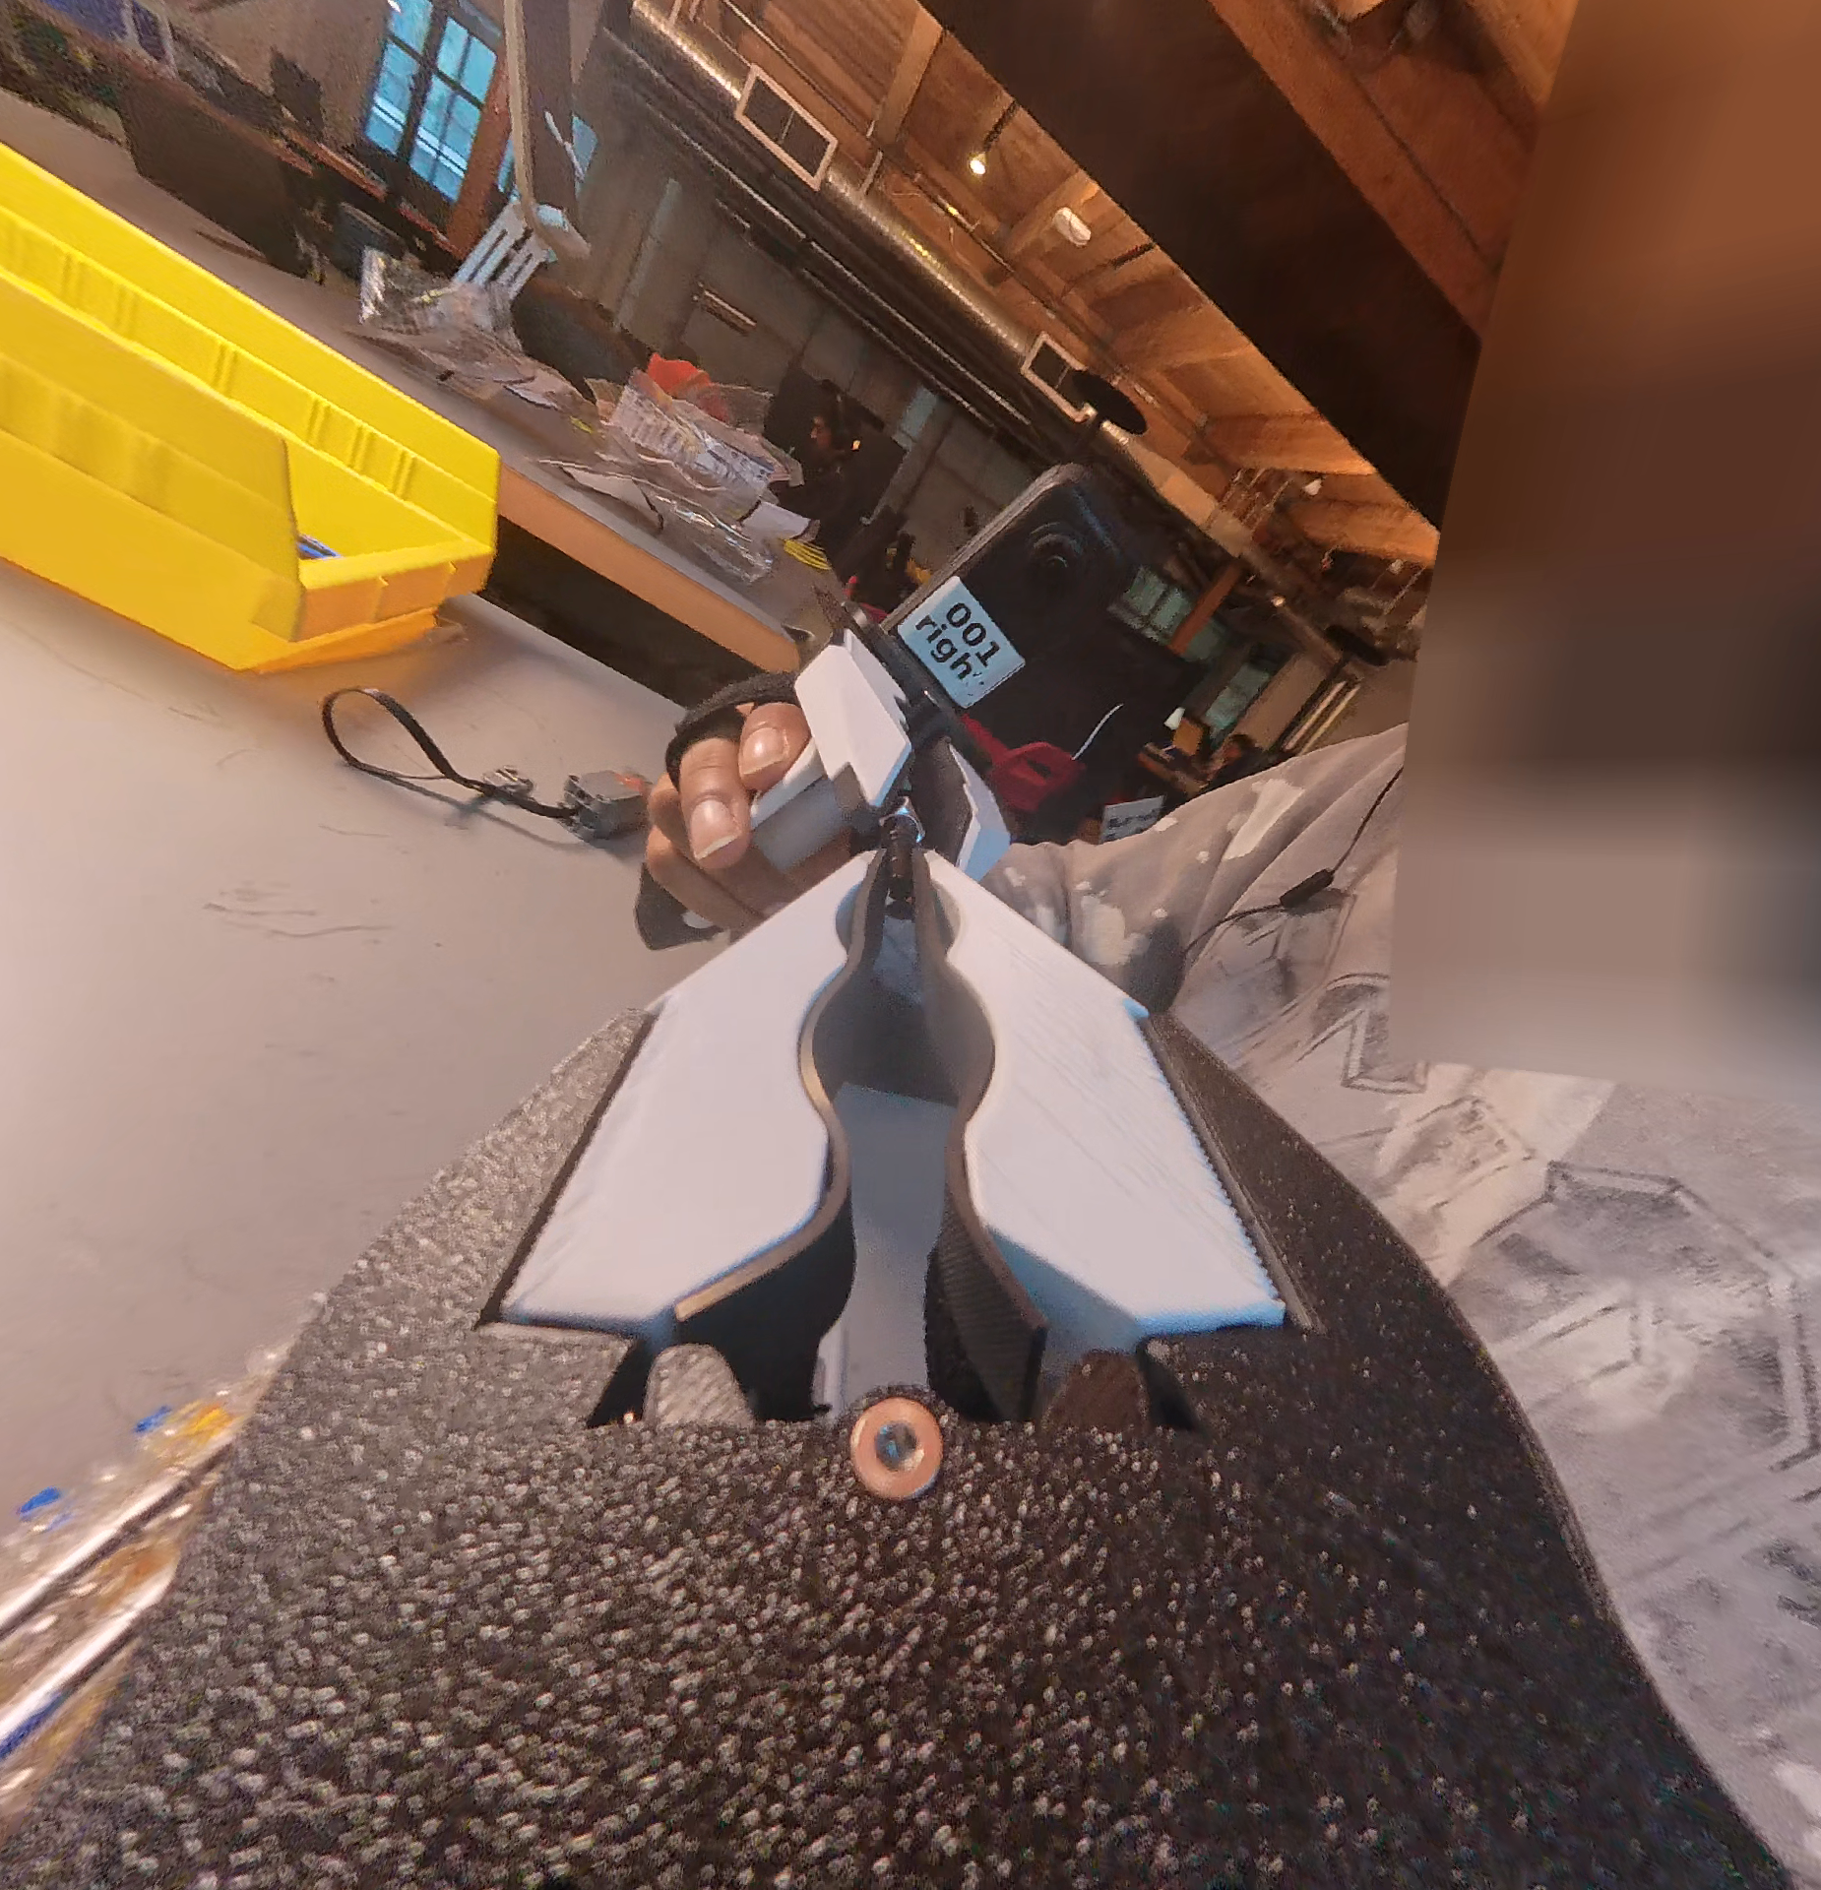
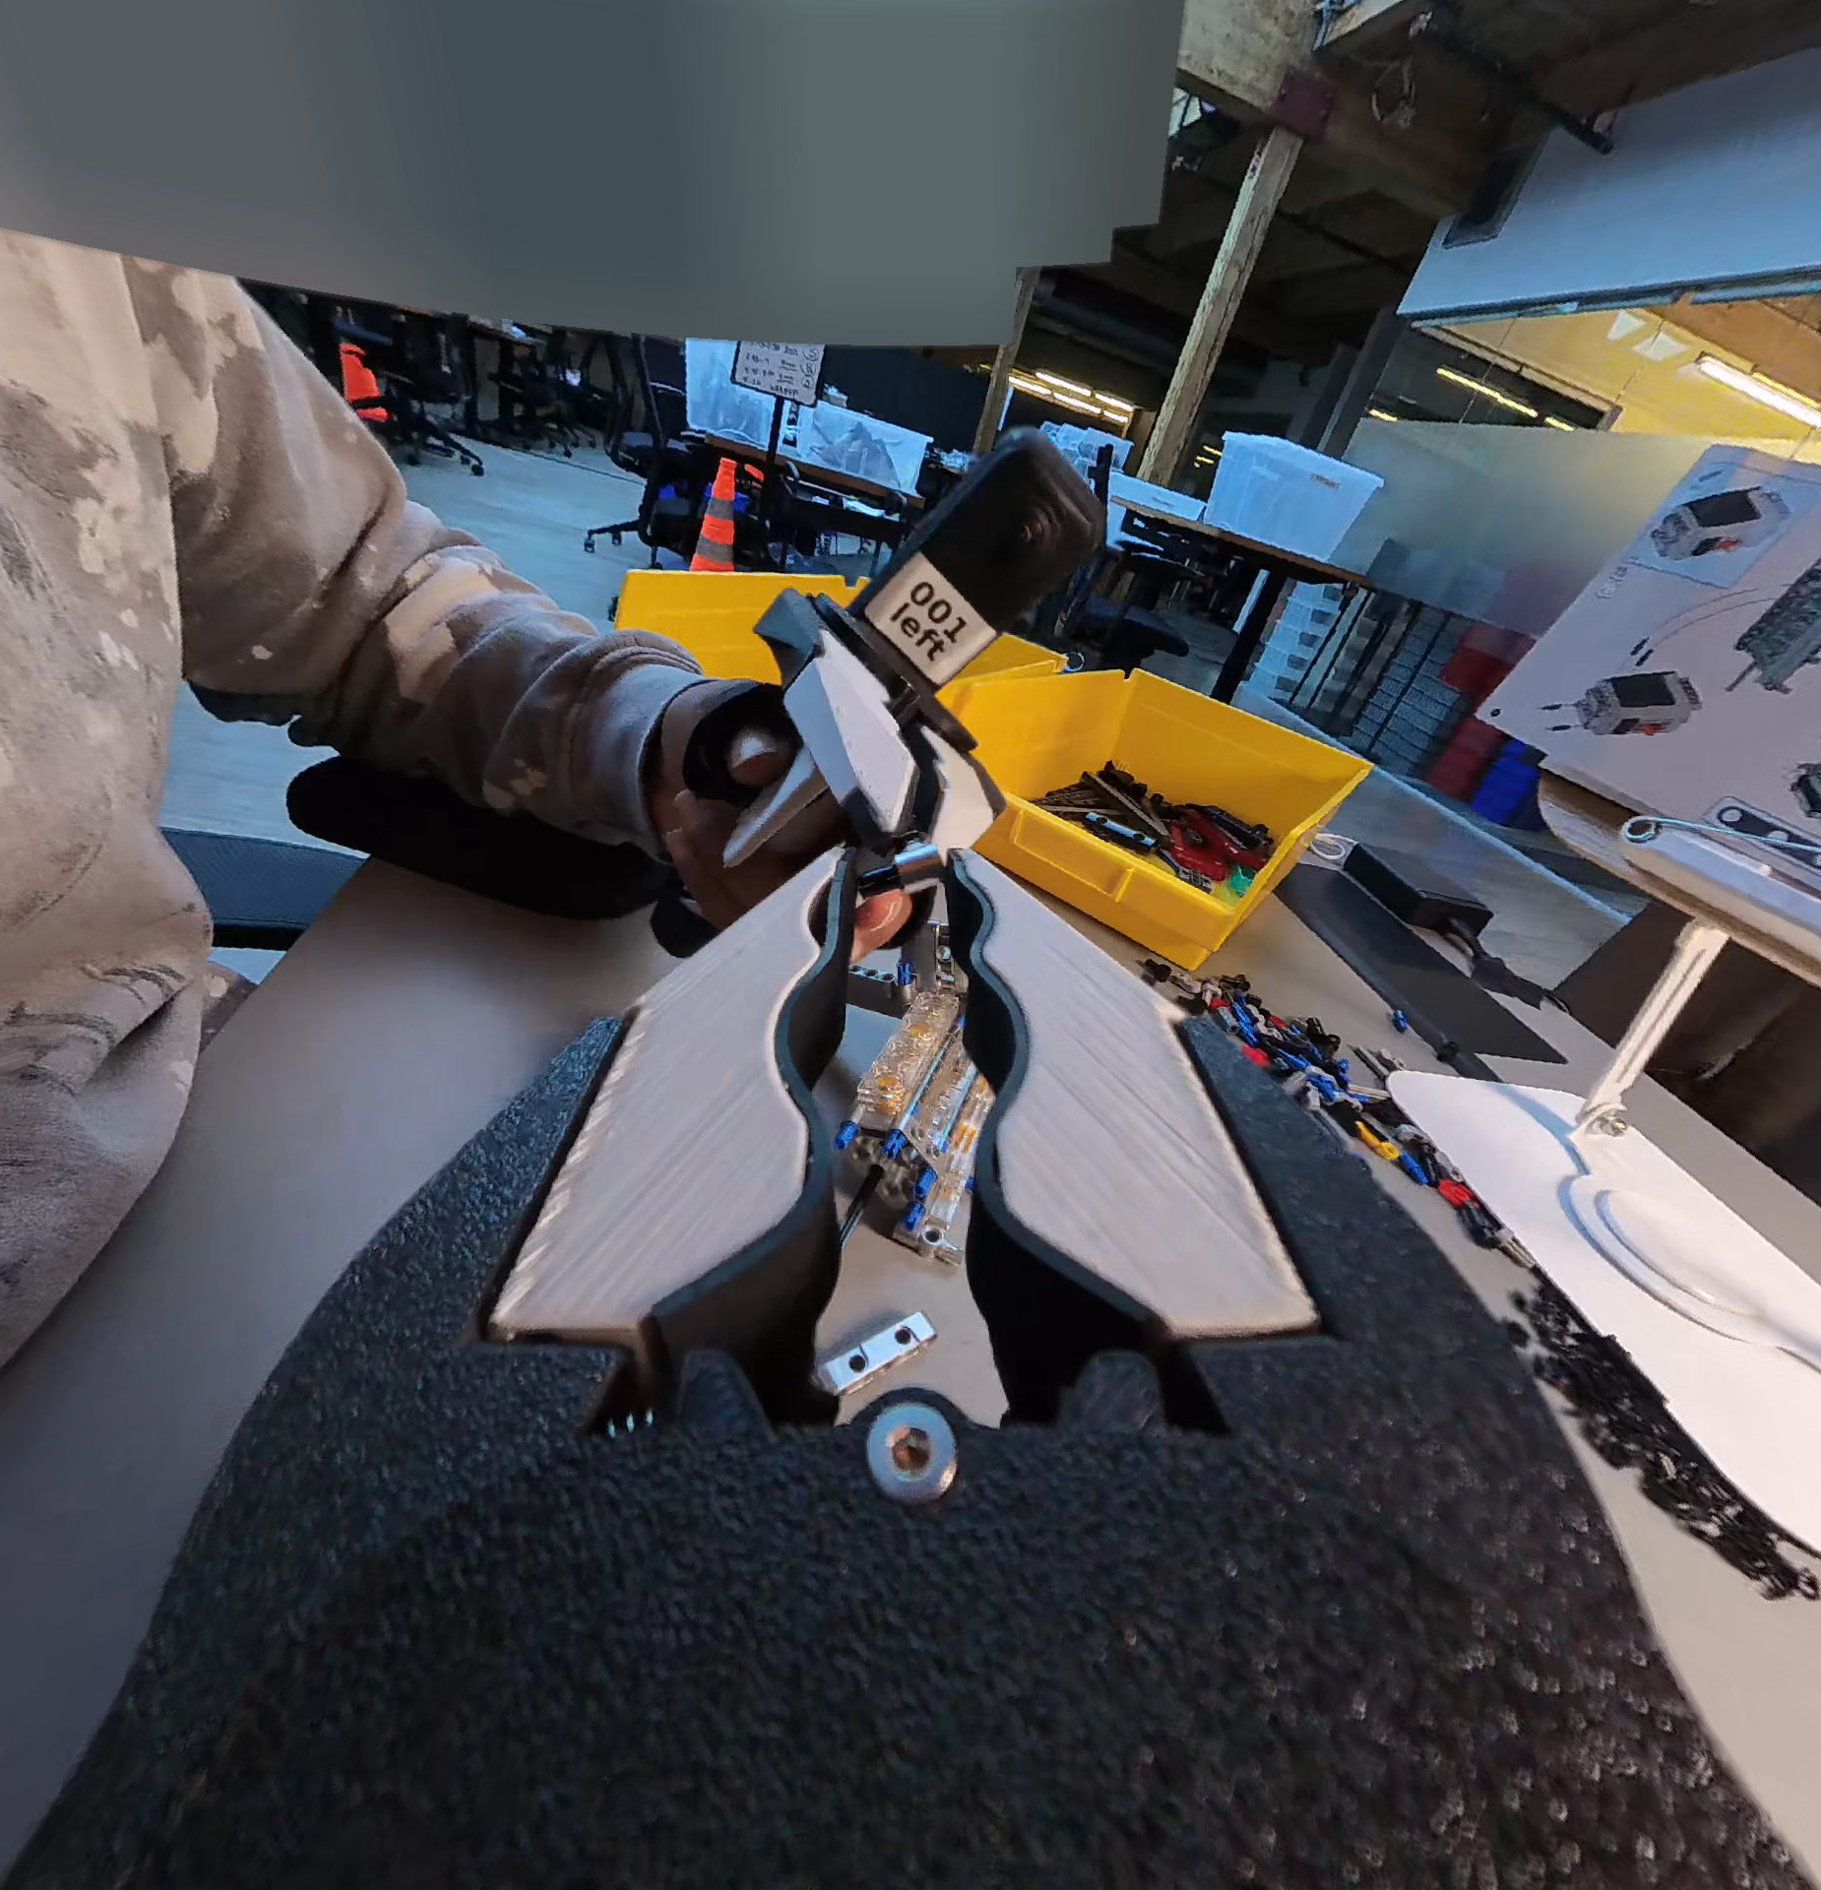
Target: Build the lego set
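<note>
My left gripper point(image 1: 899, 857) is shut on a small black pin point(image 1: 898, 841) at its tips. My right gripper point(image 2: 896, 871) is shut on a small black and grey piece point(image 2: 901, 864). The two grippers meet tip to tip above the grey table point(image 1: 221, 1023). Each shows in the other's view, held in a hand: the right one in the left wrist view point(image 1: 866, 736) and the left one in the right wrist view point(image 2: 866, 757). A clear and grey brick assembly point(image 2: 927, 1084) lies on the table below my right gripper.
Yellow bins point(image 1: 221, 491) stand at the back; one point(image 2: 1172, 777) holds black and red parts. Loose small pins point(image 2: 1295, 1053) lie beside a white stand base point(image 2: 1653, 1227) carrying an instruction page point(image 2: 1725, 634). A small grey plate point(image 2: 876, 1350) and a cabled grey block point(image 1: 600, 803) lie on the table. Both grippers' tips are close together, under 4 cm apart. Left tips and right tips are each some 15 centimeters from the small grey plate point(image 2: 876, 1350).
</note>
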A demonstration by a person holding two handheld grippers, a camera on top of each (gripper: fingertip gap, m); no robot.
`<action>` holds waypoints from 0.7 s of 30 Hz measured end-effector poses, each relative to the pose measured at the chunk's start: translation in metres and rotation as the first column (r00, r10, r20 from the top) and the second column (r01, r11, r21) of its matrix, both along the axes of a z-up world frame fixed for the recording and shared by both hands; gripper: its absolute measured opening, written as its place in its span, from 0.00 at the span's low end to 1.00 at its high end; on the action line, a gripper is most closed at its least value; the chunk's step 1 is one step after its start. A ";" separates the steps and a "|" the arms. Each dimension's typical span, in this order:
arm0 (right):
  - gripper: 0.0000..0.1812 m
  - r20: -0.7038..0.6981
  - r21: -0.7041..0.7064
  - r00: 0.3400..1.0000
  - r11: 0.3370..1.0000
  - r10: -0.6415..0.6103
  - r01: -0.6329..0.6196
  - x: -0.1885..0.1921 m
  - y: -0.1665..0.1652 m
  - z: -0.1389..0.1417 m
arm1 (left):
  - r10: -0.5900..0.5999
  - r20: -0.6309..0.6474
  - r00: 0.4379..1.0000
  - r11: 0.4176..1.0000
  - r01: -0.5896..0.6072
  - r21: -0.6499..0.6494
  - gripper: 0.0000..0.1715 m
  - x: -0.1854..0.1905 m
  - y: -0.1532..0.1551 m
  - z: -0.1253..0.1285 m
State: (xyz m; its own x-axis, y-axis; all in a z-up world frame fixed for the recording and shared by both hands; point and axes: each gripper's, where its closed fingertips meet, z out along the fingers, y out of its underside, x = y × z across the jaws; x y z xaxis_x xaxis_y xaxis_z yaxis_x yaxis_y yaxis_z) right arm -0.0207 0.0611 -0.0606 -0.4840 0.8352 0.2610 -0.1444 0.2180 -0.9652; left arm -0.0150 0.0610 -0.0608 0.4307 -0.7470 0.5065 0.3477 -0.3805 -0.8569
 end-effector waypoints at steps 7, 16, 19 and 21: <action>0.13 0.226 -0.390 0.966 0.920 0.122 -0.025 -0.007 0.014 -0.004 | 0.422 -0.475 0.772 0.858 -0.170 0.485 0.01 -0.013 0.008 -0.004; 0.09 0.324 -0.681 0.885 0.732 0.336 -0.028 -0.012 0.005 -0.011 | 0.686 -0.579 0.441 0.657 -0.033 0.753 0.01 -0.015 0.007 -0.008; 0.09 0.288 -0.750 0.874 0.660 0.392 -0.049 -0.010 0.004 -0.004 | 0.709 -0.579 0.403 0.633 -0.001 0.774 0.01 -0.014 0.007 -0.008; 0.09 0.281 -0.772 0.870 0.634 0.405 -0.046 -0.011 0.005 -0.003 | 0.719 -0.581 0.380 0.625 0.013 0.781 0.01 -0.015 0.007 -0.009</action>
